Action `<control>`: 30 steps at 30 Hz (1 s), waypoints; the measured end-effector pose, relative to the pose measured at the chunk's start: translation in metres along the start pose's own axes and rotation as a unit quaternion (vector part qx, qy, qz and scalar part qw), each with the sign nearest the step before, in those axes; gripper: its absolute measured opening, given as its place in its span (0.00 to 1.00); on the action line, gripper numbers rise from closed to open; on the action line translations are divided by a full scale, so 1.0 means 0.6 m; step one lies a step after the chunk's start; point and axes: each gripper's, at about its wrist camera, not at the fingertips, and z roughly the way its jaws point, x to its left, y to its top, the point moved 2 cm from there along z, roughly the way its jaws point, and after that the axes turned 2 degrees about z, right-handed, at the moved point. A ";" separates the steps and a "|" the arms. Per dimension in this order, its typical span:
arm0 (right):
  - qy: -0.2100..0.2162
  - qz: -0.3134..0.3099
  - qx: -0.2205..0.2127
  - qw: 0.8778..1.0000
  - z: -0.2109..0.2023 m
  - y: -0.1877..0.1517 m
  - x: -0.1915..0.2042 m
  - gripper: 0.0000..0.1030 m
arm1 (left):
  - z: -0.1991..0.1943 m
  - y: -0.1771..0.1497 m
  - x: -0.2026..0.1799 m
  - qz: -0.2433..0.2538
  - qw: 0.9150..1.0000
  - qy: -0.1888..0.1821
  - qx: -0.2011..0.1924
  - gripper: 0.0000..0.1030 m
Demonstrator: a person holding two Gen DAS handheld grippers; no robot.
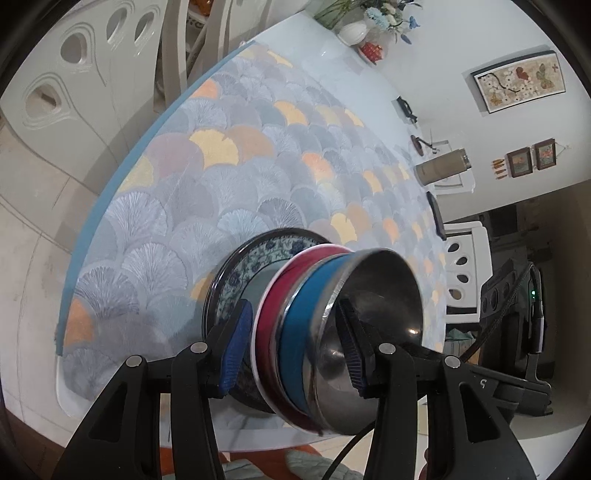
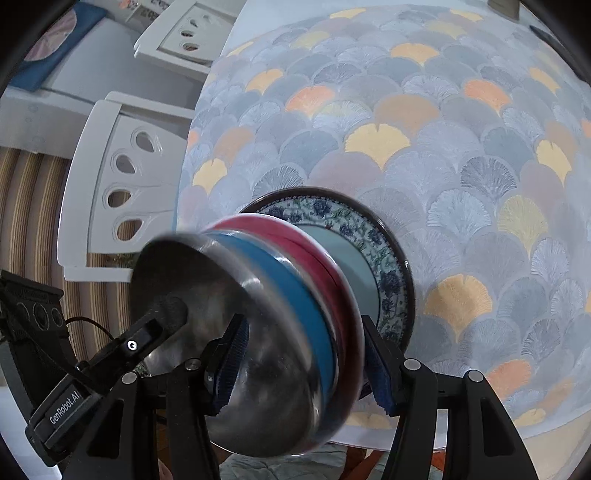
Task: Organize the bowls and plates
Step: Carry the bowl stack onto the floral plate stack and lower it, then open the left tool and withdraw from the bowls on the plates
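A nested stack hangs between both grippers: a steel bowl (image 1: 380, 295) on top, in a blue bowl (image 1: 299, 332), in a red bowl (image 1: 273, 314). My left gripper (image 1: 295, 328) is shut on the stack, one pad inside the steel bowl, the other under the red rim. From the opposite side my right gripper (image 2: 304, 354) clamps the steel bowl (image 2: 207, 280), blue bowl (image 2: 295, 295) and red bowl (image 2: 332, 266) the same way. Just beneath lies a blue floral plate (image 1: 258, 254) (image 2: 391, 280) on the fan-patterned tablecloth (image 2: 406, 129). Whether the stack touches the plate I cannot tell.
White chairs (image 2: 122, 177) stand along the table's edge. At the far side of the table stand a beige flask (image 1: 439, 166), a dark flat object (image 1: 436, 218), a white vase with flowers (image 1: 354, 31) and a small red pot (image 1: 371, 50). The patterned cloth stretches wide beyond the plate.
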 end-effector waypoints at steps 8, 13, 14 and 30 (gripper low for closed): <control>-0.005 -0.024 -0.056 0.998 -0.056 0.000 0.014 0.57 | -0.041 0.015 -0.047 0.061 0.997 -0.007 -0.044 0.42; -0.018 -0.054 -0.112 0.992 -0.106 -0.008 0.036 0.59 | -0.067 0.027 -0.090 0.122 0.989 0.020 -0.076 0.44; -0.022 -0.060 -0.122 0.990 -0.115 -0.010 0.039 0.59 | -0.072 0.029 -0.099 0.132 0.988 0.023 -0.081 0.44; -0.029 -0.067 -0.193 0.978 -0.176 -0.039 0.035 0.69 | -0.117 0.032 -0.181 0.219 0.961 0.073 -0.155 0.65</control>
